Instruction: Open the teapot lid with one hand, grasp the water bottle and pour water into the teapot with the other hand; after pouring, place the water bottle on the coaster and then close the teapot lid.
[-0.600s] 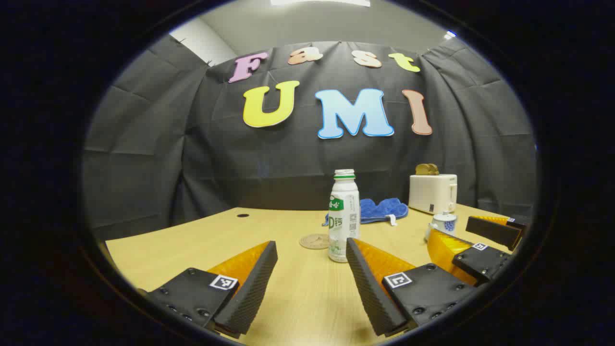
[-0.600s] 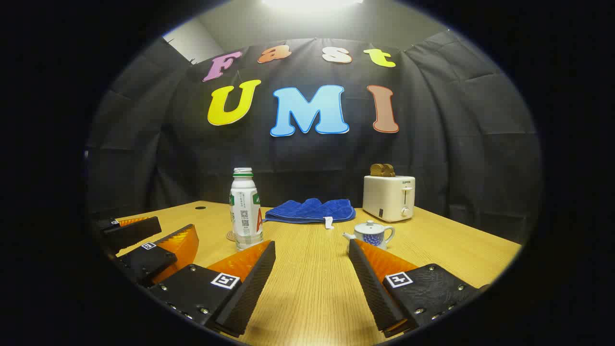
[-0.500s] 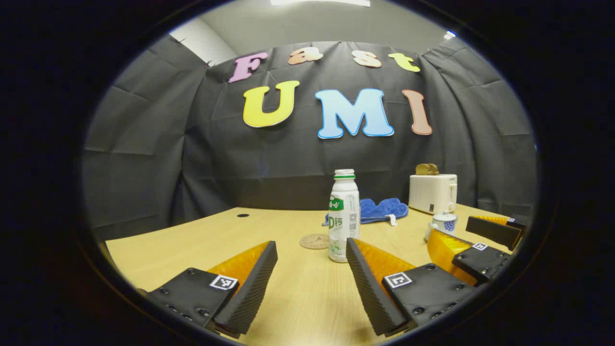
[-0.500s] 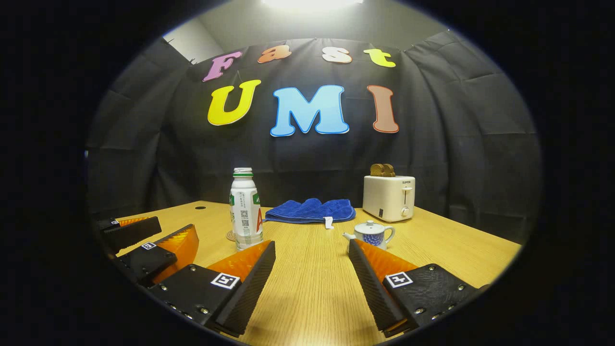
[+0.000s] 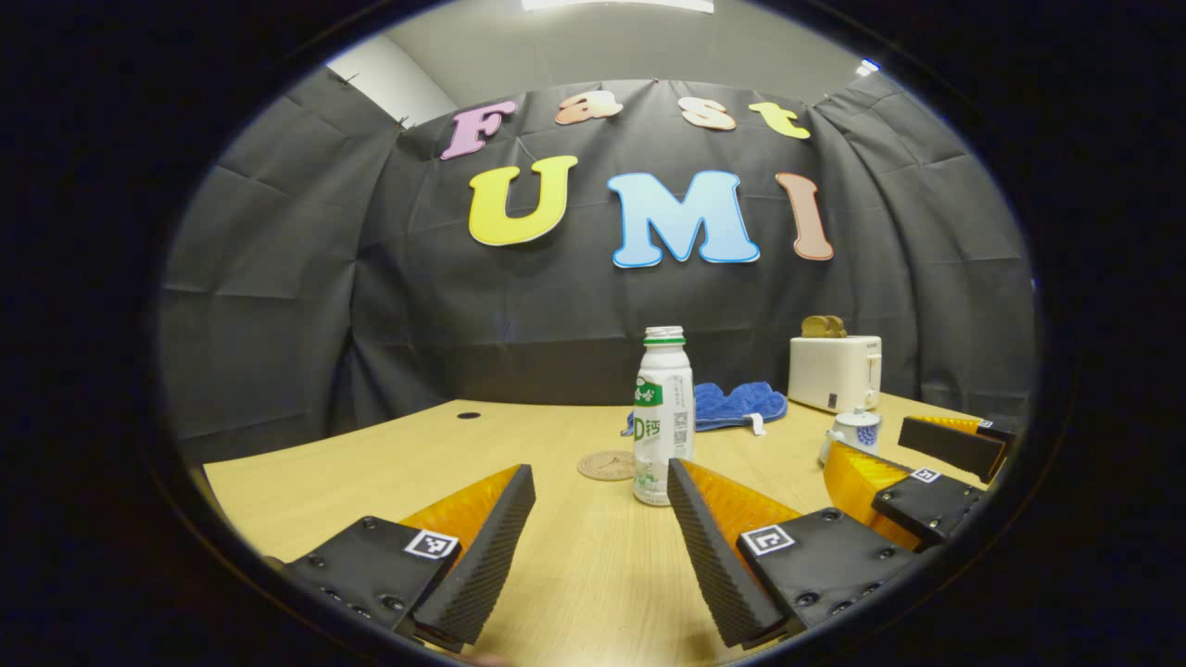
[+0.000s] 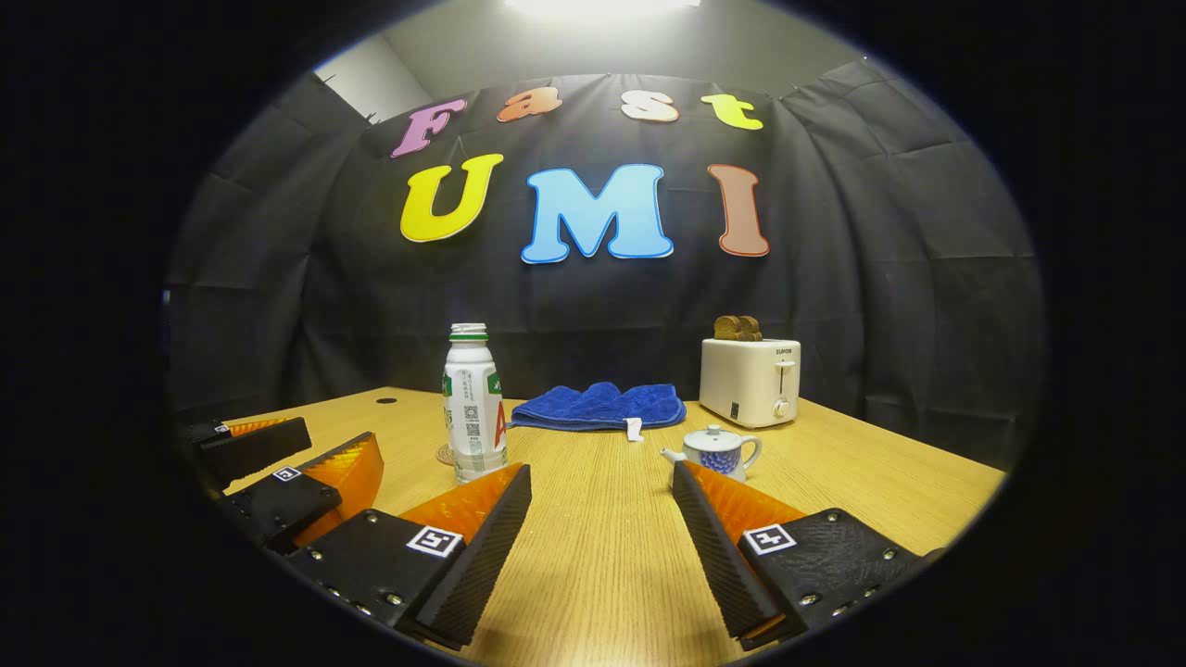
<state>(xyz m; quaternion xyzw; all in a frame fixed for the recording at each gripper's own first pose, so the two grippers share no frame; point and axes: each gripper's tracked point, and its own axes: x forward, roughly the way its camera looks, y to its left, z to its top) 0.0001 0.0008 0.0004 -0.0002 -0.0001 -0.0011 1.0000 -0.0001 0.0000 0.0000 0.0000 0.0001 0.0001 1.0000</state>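
Toaster point(image 6: 750, 380), cloth point(image 6: 599, 406) at back of desk point(image 6: 602, 556) | bottle point(image 5: 663, 417) just ahead of my left gripper point(image 5: 600, 535), teapot point(image 6: 718, 451) before right gripper point(image 6: 602, 533) | both gape empty, low over desk

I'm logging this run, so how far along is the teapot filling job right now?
Nothing looks done yet. The teapot has its lid on, and the water bottle stands upright on the table beside the coaster. The left gripper and right gripper are open and hold nothing. Lifting the lid, pouring, parking the bottle and closing all remain.
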